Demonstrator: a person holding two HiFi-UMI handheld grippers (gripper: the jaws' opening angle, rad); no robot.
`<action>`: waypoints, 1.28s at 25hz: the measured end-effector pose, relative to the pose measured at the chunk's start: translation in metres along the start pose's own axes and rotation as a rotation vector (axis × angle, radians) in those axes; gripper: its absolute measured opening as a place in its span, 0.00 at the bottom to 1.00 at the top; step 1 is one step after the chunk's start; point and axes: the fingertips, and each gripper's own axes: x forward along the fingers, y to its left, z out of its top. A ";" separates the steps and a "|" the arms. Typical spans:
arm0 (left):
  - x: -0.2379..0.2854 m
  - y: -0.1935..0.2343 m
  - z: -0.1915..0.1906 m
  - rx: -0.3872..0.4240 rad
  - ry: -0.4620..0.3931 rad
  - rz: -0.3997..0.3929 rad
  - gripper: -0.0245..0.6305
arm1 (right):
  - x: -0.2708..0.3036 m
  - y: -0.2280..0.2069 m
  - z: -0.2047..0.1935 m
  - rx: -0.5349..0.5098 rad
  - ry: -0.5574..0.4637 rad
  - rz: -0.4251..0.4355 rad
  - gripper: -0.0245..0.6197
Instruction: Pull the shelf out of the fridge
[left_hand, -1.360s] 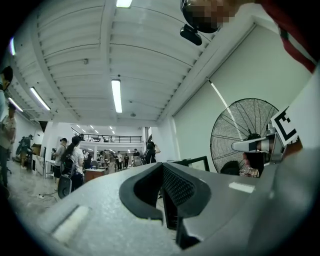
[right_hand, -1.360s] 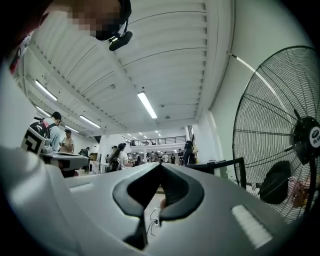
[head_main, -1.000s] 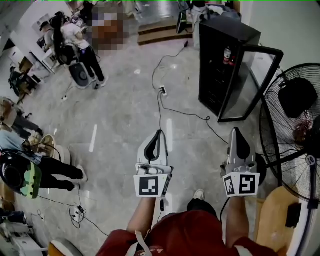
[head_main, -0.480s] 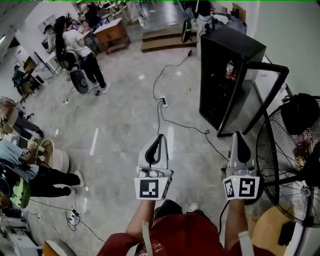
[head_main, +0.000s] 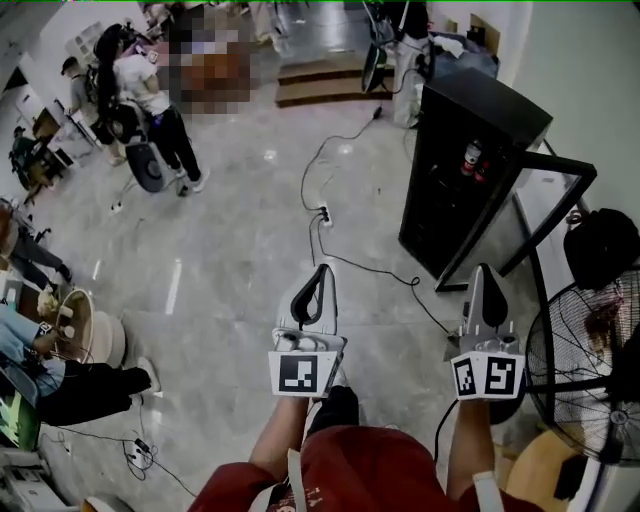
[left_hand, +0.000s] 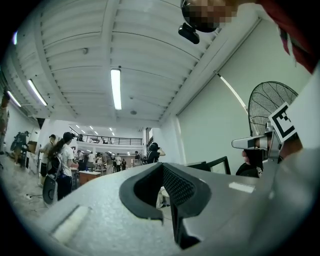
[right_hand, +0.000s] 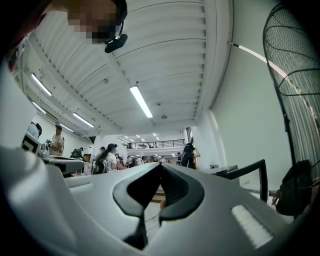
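The floor (head_main: 240, 260) is wide and grey, with other people working far at the left. The fridge (head_main: 470, 170) stands ahead and to the right, still well apart from the person. Its glass door (head_main: 520, 225) is open toward the right side. A big fan (head_main: 580, 350) stands just beside the door. A black cable (head_main: 360, 262) runs across the floor between the person and the fridge.

The left gripper (head_main: 320, 272) and the right gripper (head_main: 484, 272) are both held in front of the body. Each has its jaws closed together, and nothing is between them.

The shelf is inside the fridge, but the inside is too dark to tell one shelf from another. Red cans (head_main: 472, 158) show on an upper level.

I think some things could go wrong. A foot may catch the cable. The right arm may hit the fan. If the door is not open enough, the shelf may knock it. The cans may fall if their shelf tilts.
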 end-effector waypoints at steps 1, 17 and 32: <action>0.009 0.012 -0.001 0.000 -0.002 -0.004 0.03 | 0.014 0.005 -0.002 -0.001 -0.001 -0.007 0.04; 0.116 0.157 -0.030 -0.033 -0.029 -0.080 0.03 | 0.153 0.066 -0.039 -0.052 0.016 -0.106 0.04; 0.279 0.104 -0.102 -0.032 0.038 -0.229 0.03 | 0.237 -0.044 -0.112 -0.051 0.061 -0.254 0.04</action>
